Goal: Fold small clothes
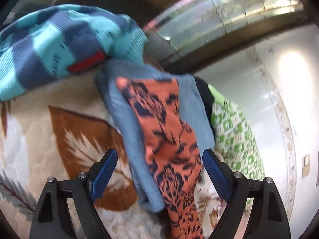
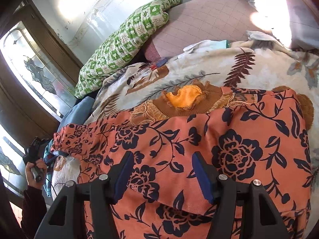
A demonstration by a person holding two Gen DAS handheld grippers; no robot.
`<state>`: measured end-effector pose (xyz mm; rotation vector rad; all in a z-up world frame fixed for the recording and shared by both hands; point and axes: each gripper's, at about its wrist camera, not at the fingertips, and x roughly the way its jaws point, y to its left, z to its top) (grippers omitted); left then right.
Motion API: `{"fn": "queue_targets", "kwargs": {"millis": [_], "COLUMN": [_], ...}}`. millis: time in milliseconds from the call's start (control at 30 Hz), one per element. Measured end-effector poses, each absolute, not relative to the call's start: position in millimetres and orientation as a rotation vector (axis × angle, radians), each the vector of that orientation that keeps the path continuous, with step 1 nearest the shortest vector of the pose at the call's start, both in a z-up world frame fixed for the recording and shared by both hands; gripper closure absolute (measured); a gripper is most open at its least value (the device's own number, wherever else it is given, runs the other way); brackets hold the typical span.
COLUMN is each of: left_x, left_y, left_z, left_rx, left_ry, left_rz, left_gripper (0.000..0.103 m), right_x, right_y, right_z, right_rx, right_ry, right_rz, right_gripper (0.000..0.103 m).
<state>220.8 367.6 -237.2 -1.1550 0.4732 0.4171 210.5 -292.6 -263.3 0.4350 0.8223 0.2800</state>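
From your left wrist, the left gripper (image 1: 159,171) stands wide, jaws apart and holding nothing. A narrow run of the orange floral garment (image 1: 169,139) passes between them, lying on a folded blue cloth (image 1: 127,119), which rests on the leaf-print blanket (image 1: 59,139). Beyond the blue cloth is one blue-and-teal striped knit (image 1: 49,43); to its right, one green checked pillow (image 1: 233,131). The frame is blurred, so whether the fingers touch fabric you cannot tell.

From your right wrist, the right gripper (image 2: 162,172) is also spread wide and empty, hovering over the broad body of the orange floral garment (image 2: 219,149). Just beyond that garment lies one brown knit piece (image 2: 185,103) with an orange-yellow lining.

The orange garment looks thin, light and limp, probably a little slippery. It will likely sag and slide, so pinch it at a hem or corner, not mid-panel.
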Motion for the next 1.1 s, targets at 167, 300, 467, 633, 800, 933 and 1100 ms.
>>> {"fn": "queue_targets", "kwargs": {"millis": [167, 300, 467, 633, 800, 933, 1100], "left_x": [219.5, 226.2, 243.0, 241.2, 251.5, 269.4, 287.6], "left_y": [394.2, 394.2, 390.4, 397.3, 403.3, 408.5, 404.2], "left_z": [-246.4, -243.8, -238.5, -248.2, -250.8, -254.1, -257.3], "left_rx": [-1.264, -1.27, -1.21, -1.259, -1.23, -1.214, -1.149], "left_ry": [0.392, 0.352, 0.362, 0.389, 0.4, 0.408, 0.464], "left_rz": [0.326, 0.21, 0.197, 0.252, 0.275, 0.267, 0.269], "left_gripper": [0.017, 0.03, 0.036, 0.036, 0.036, 0.037, 0.089], "right_x": [211.9, 213.5, 214.9, 216.5, 219.4, 220.0, 222.7], "right_y": [-285.1, -278.3, -277.9, -279.3, -280.4, -280.2, -282.9], "right_z": [-266.1, -270.8, -275.7, -278.6, -281.5, -284.0, -286.6], "right_rx": [0.389, 0.352, 0.347, 0.35, 0.356, 0.35, 0.362], "right_ry": [0.825, 0.837, 0.844, 0.846, 0.848, 0.854, 0.859], "right_rz": [0.284, 0.274, 0.265, 0.258, 0.254, 0.247, 0.242], "right_gripper": [0.038, 0.038, 0.038, 0.038, 0.038, 0.038, 0.039]}}
